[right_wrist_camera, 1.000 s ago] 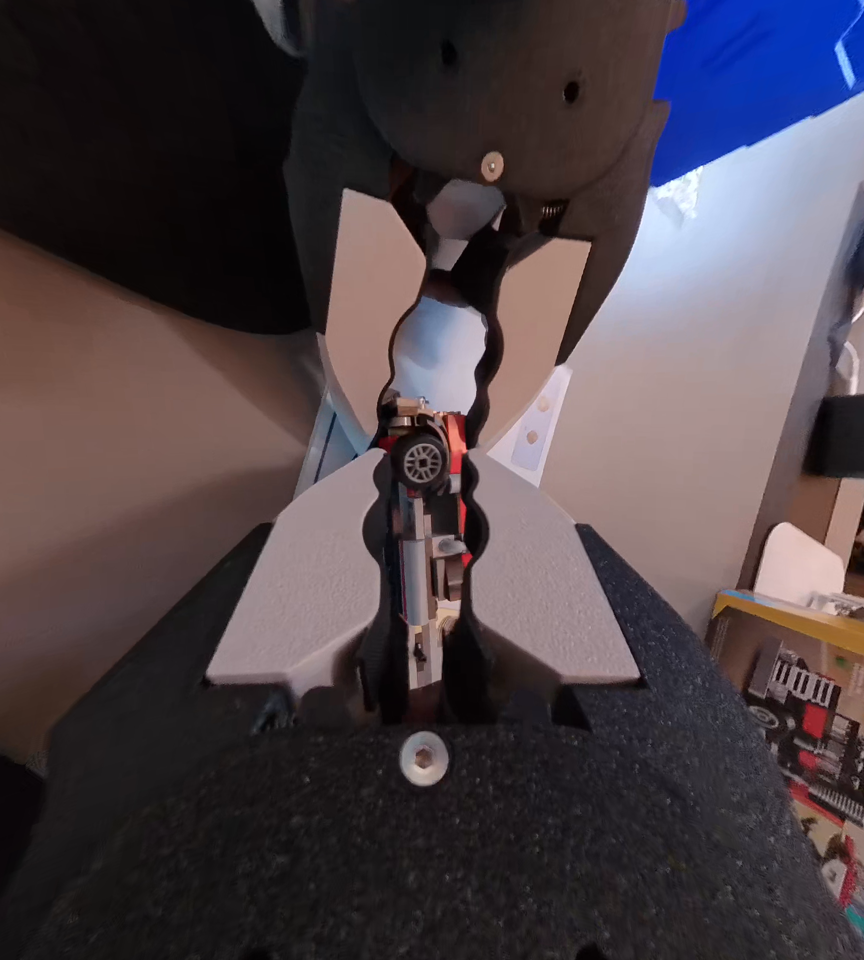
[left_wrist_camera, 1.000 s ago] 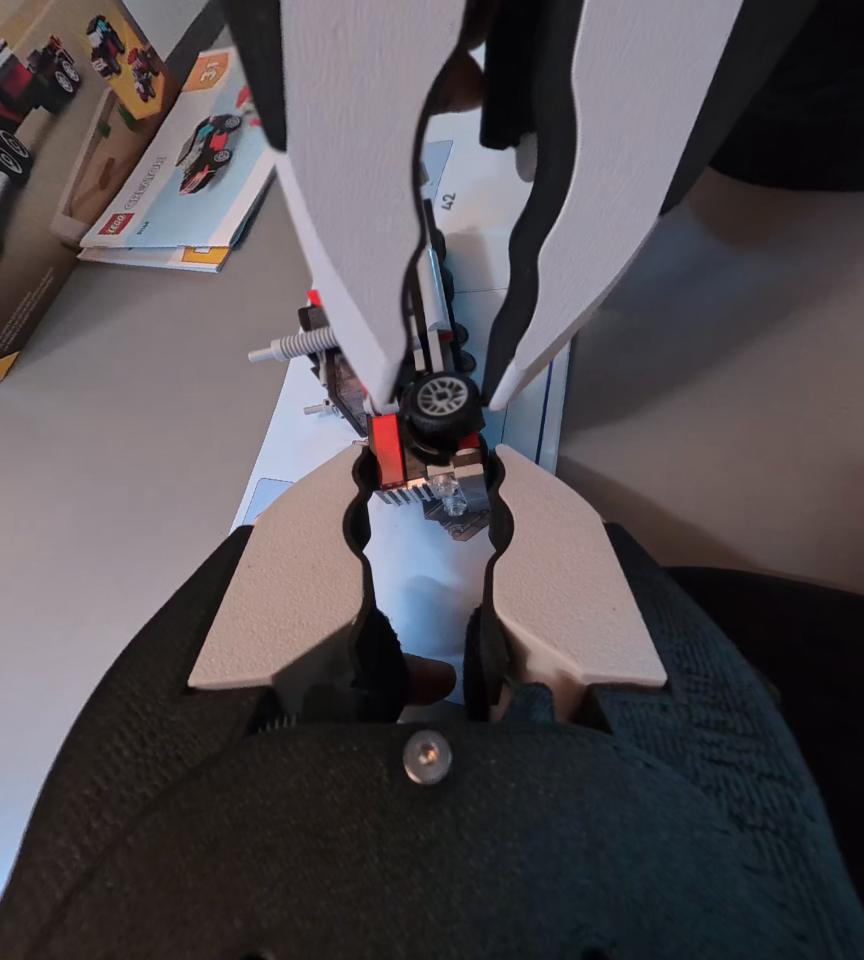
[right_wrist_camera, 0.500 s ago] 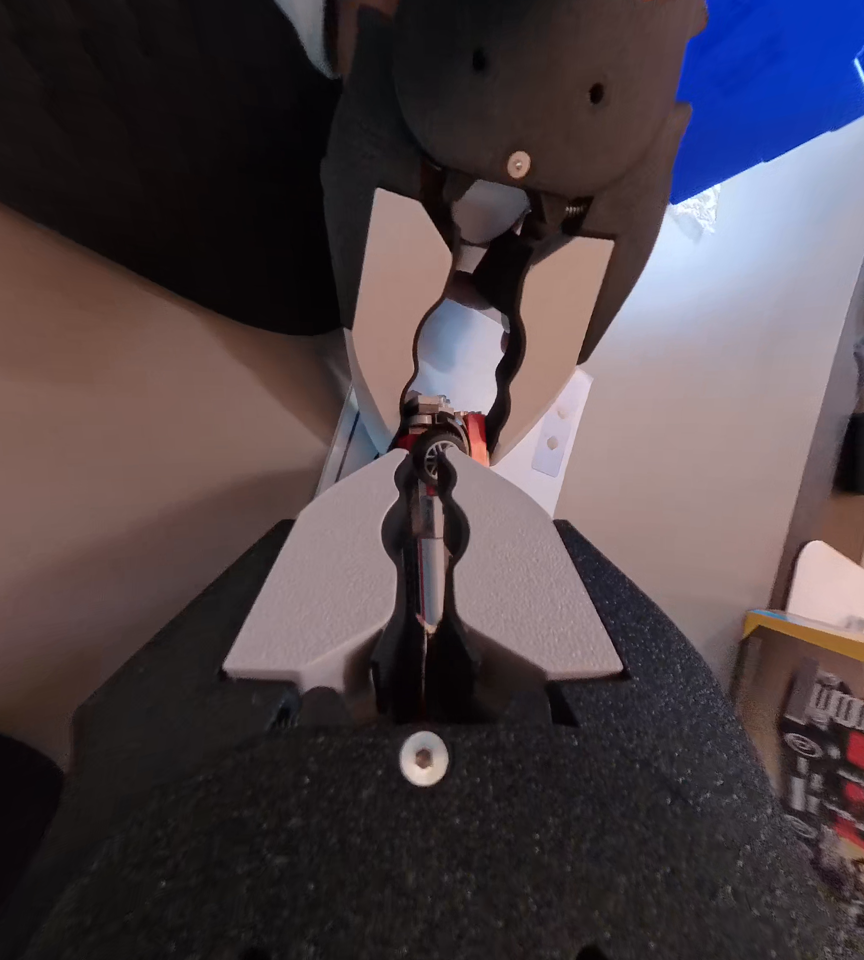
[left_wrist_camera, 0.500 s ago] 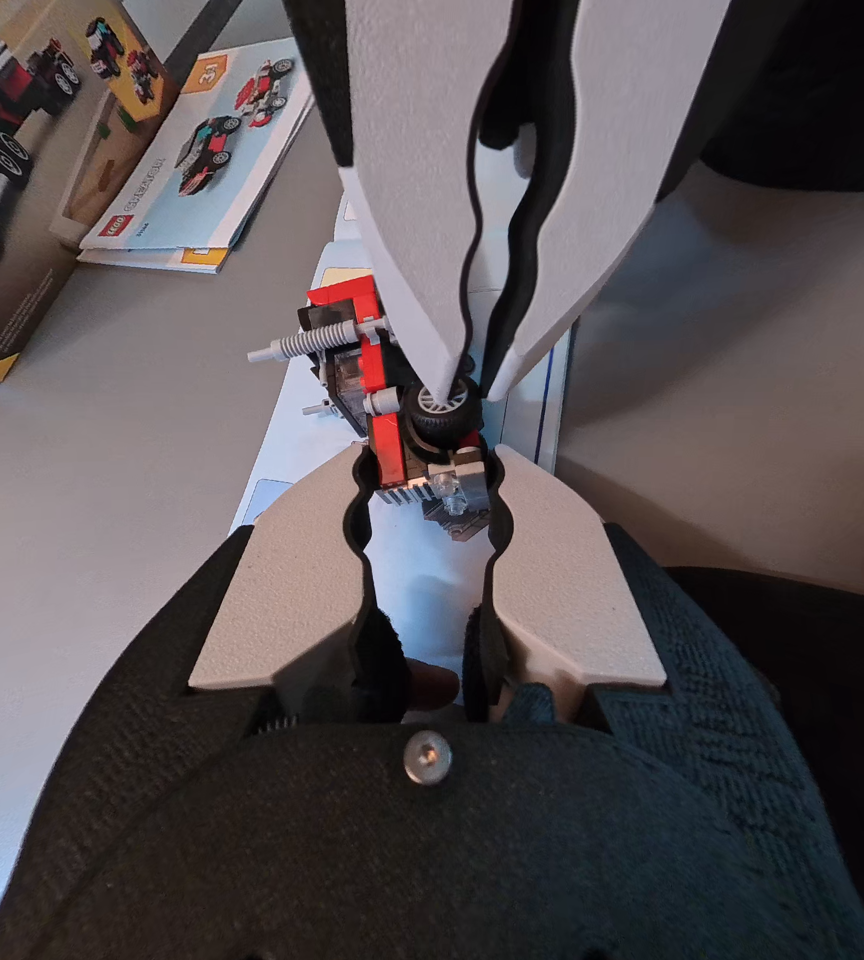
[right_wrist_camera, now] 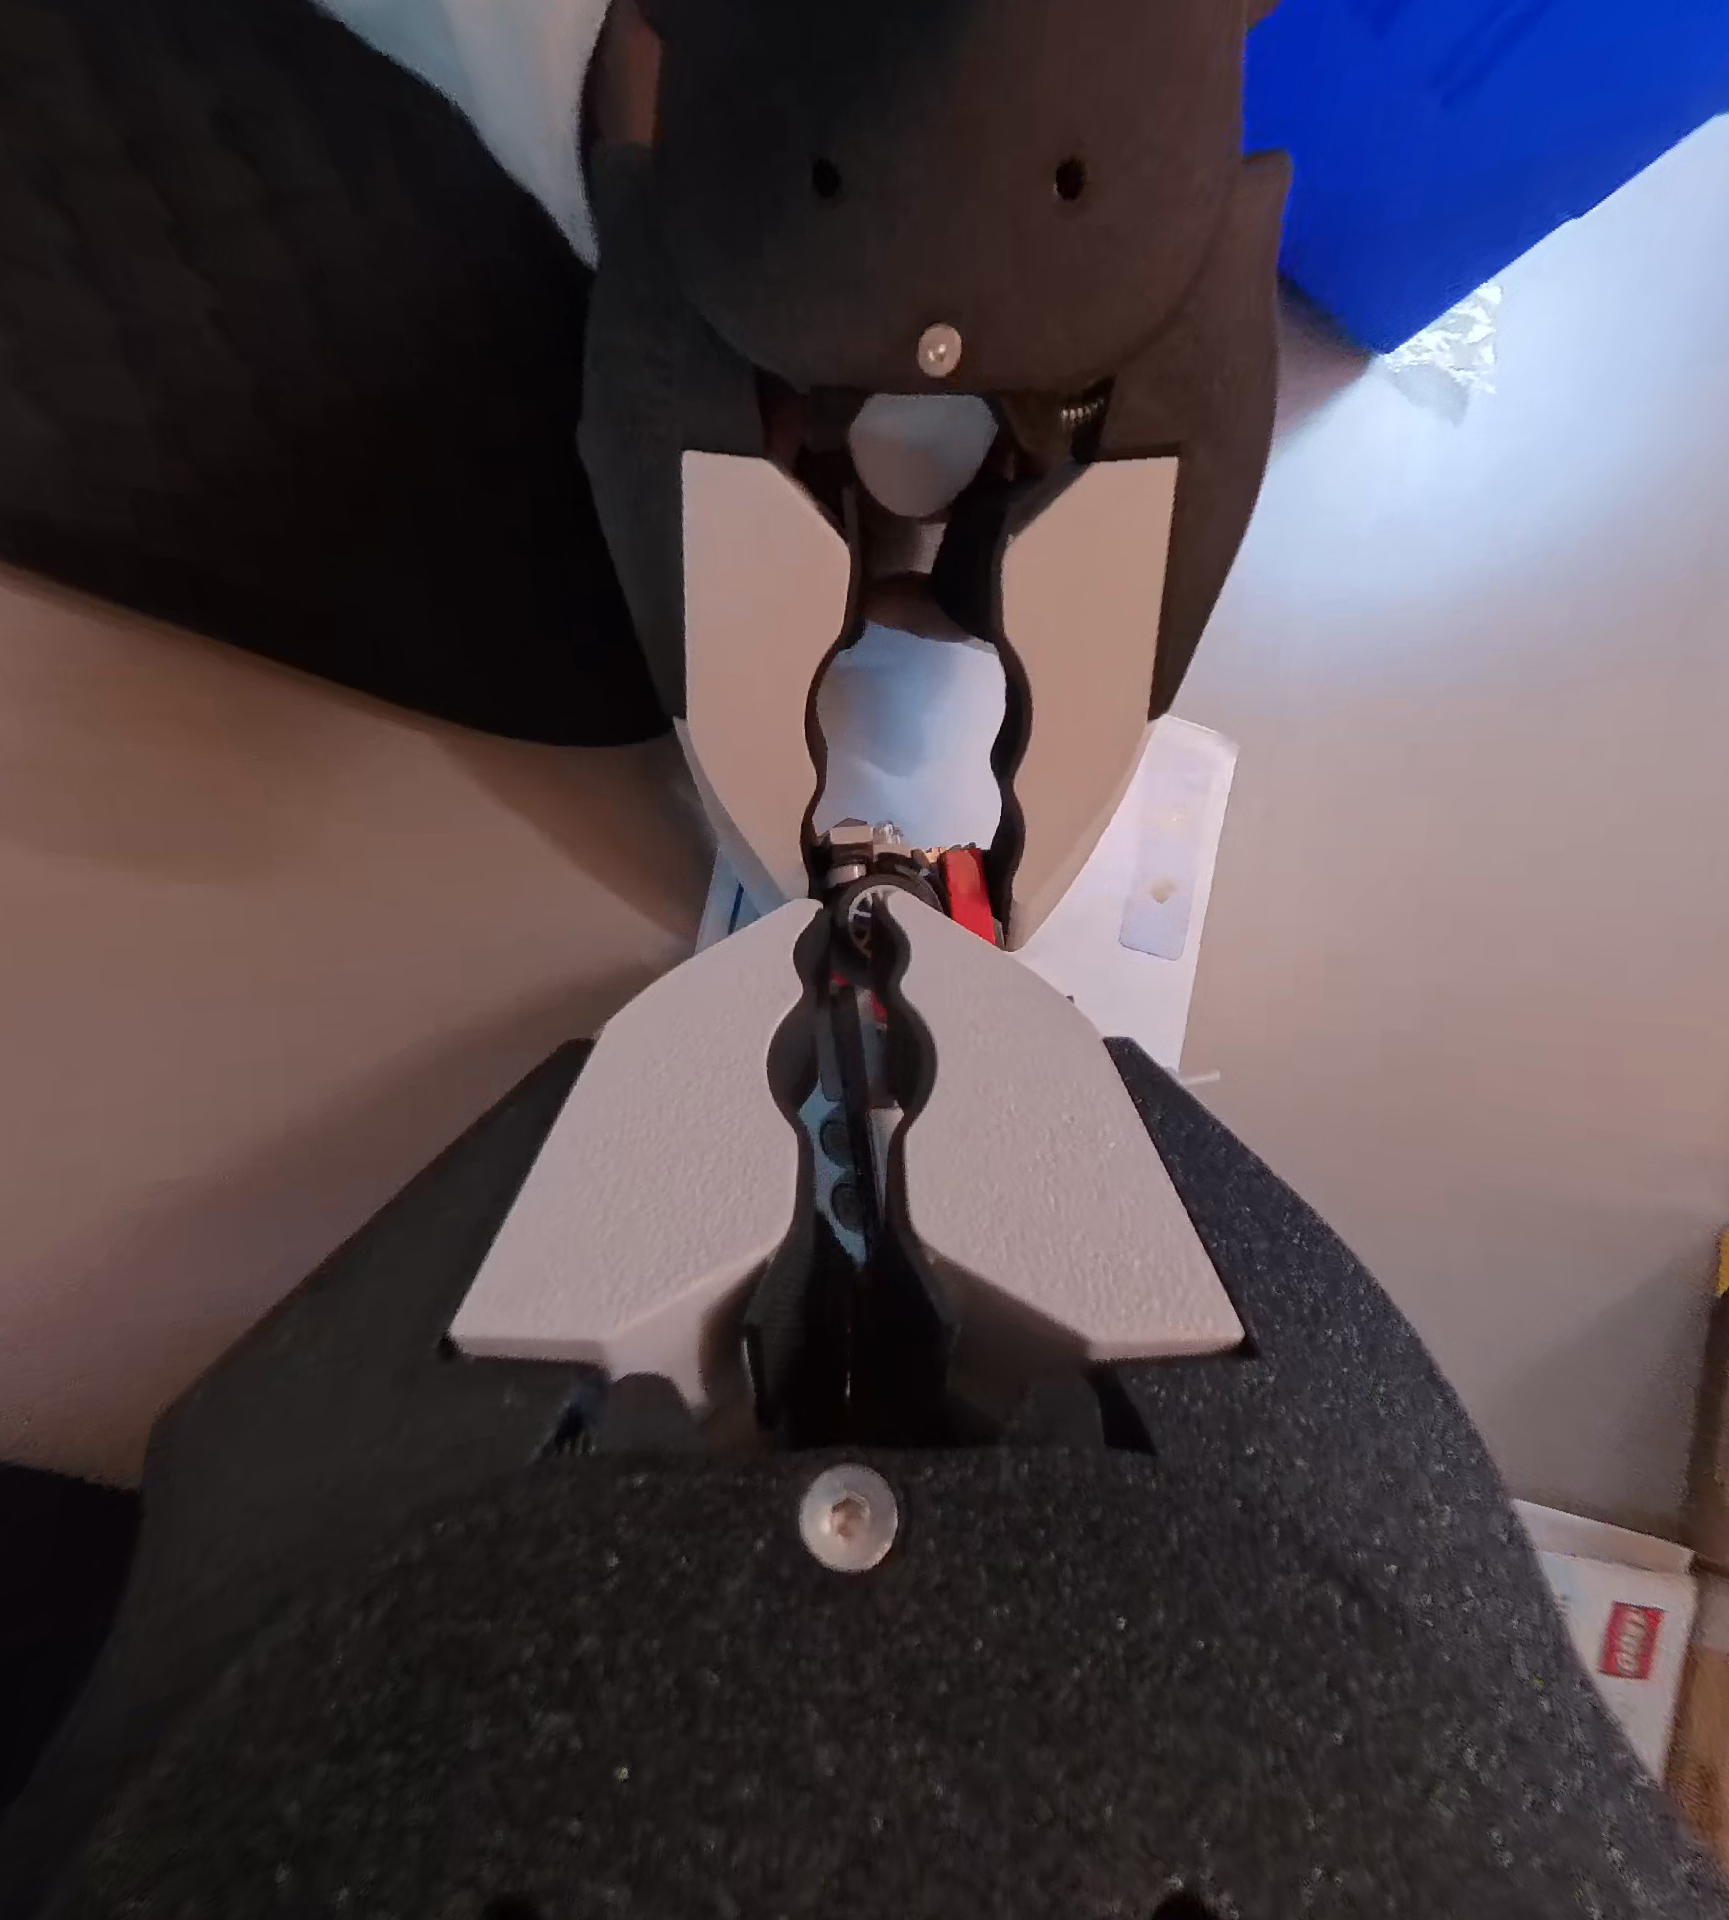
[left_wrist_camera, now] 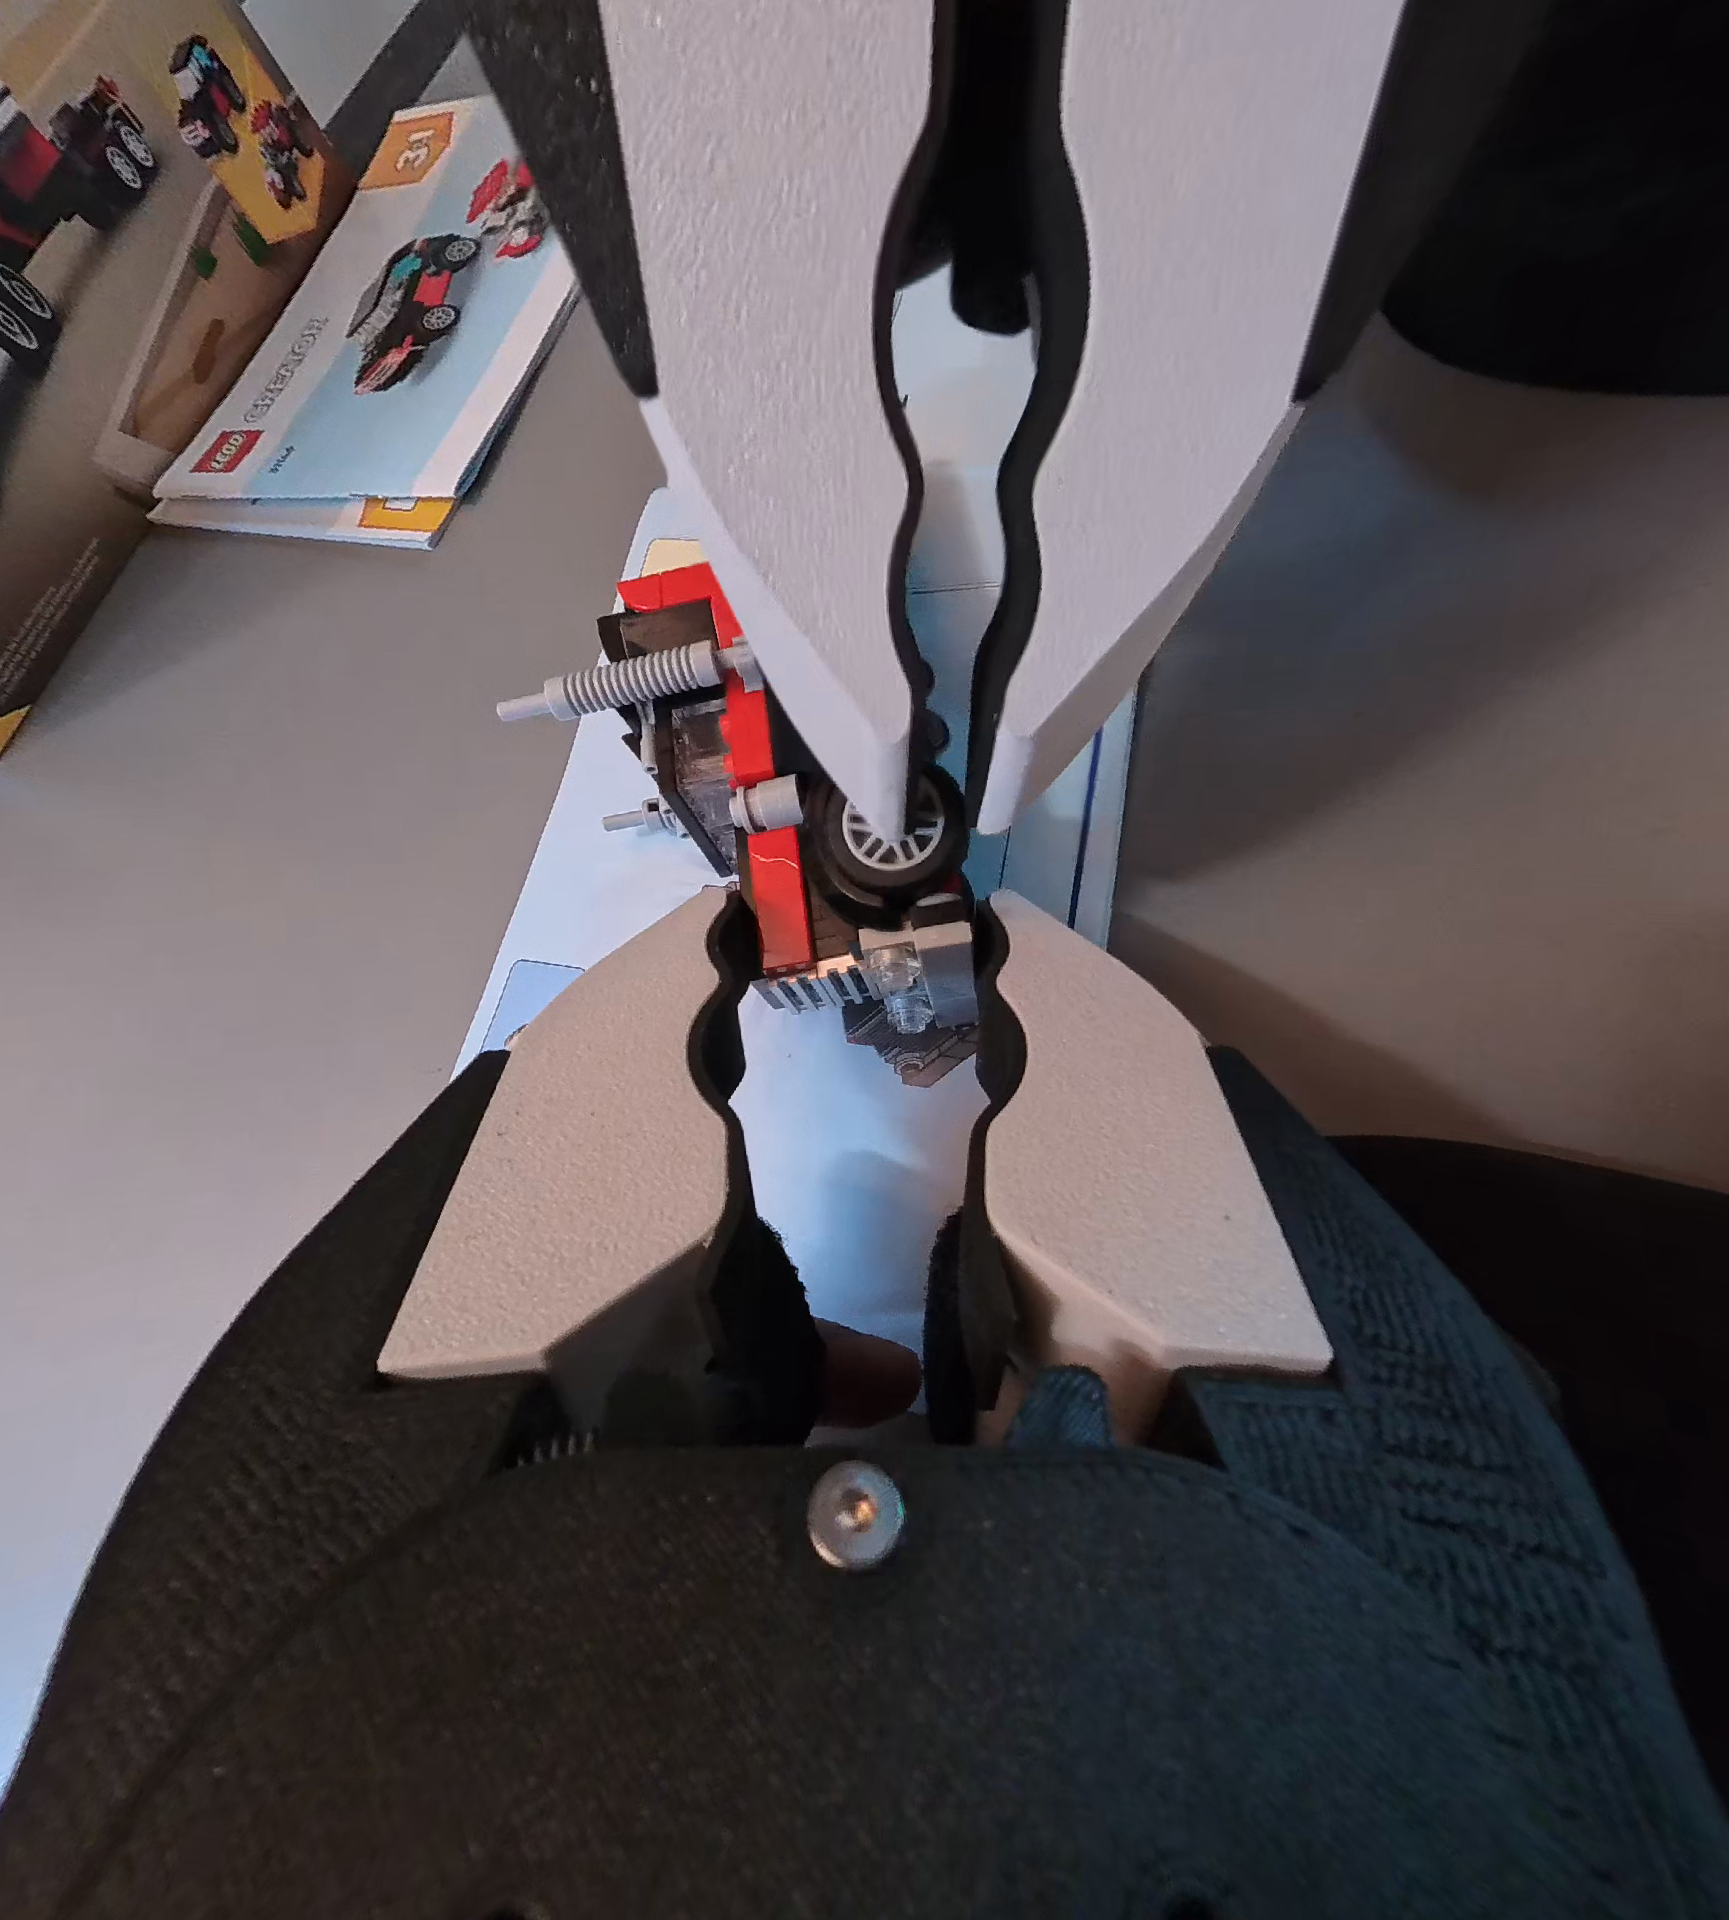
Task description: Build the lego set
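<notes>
- My left tool [left_wrist_camera: 855, 920] clamps the front end of the red and black lego truck [left_wrist_camera: 787, 821], held in the air at the centre of the left wrist view, above the open instruction booklet [left_wrist_camera: 631, 862] on the desk [left_wrist_camera: 216, 935].
- My right tool [left_wrist_camera: 943, 805] comes in from 12 o'clock, its tips narrowed almost to nothing and set on the grey-hubbed wheel [left_wrist_camera: 891, 826]; I cannot tell whether it grips or only presses.
- If I push off the axle line, I judge the wheel could cock and jam half-seated, or pop off and roll across the desk.
- My left grip covers only the truck's nose, so hard pressure from 12 o'clock could lever the model out or split bricks apart.
- The ribbed grey exhaust pipes [left_wrist_camera: 621, 686] jut out toward 9 o'clock, unprotected; a slip could knock them loose.
- The closed manual [left_wrist_camera: 361, 384] and the box [left_wrist_camera: 29, 312] at 10 o'clock lie well apart, no obstacle.
</notes>
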Action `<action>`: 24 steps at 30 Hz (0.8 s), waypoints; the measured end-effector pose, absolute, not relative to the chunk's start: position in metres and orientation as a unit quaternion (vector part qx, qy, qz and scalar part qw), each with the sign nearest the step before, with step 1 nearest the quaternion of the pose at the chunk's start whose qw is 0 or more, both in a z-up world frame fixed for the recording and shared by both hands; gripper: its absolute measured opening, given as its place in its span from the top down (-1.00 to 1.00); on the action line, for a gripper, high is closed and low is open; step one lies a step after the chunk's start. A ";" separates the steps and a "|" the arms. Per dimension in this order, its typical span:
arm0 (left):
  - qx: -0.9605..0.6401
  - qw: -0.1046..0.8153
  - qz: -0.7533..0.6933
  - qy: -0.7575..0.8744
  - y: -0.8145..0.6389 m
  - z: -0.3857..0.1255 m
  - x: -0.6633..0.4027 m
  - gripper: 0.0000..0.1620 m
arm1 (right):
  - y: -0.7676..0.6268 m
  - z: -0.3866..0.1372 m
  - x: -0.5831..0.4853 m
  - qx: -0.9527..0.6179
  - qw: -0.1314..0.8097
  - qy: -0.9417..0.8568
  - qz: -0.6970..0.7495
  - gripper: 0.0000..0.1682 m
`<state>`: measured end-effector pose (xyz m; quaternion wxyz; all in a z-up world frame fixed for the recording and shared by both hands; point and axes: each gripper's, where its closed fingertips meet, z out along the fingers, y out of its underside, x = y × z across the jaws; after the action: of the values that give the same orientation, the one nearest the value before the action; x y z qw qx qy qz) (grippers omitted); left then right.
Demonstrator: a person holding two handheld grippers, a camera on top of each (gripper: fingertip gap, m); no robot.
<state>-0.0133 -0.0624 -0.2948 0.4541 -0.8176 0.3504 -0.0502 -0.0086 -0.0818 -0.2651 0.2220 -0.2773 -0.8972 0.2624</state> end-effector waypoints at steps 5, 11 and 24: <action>-0.818 0.454 -0.050 0.350 -0.062 -0.295 -0.013 0.48 | -0.081 -0.264 -0.009 -0.299 0.244 -0.867 0.316 0.92; -0.818 0.453 -0.051 0.350 -0.062 -0.295 -0.013 0.48 | -0.078 -0.265 -0.006 -0.314 0.286 -0.840 0.338 0.92; -0.817 0.455 -0.045 0.351 -0.062 -0.295 -0.014 0.48 | -0.078 -0.266 -0.007 -0.384 0.162 -0.865 0.279 0.92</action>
<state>-0.0135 -0.0622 -0.2949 0.4554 -0.8171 0.3506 -0.0453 -0.0071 -0.0782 -0.2661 0.1621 -0.3837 -0.8651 0.2794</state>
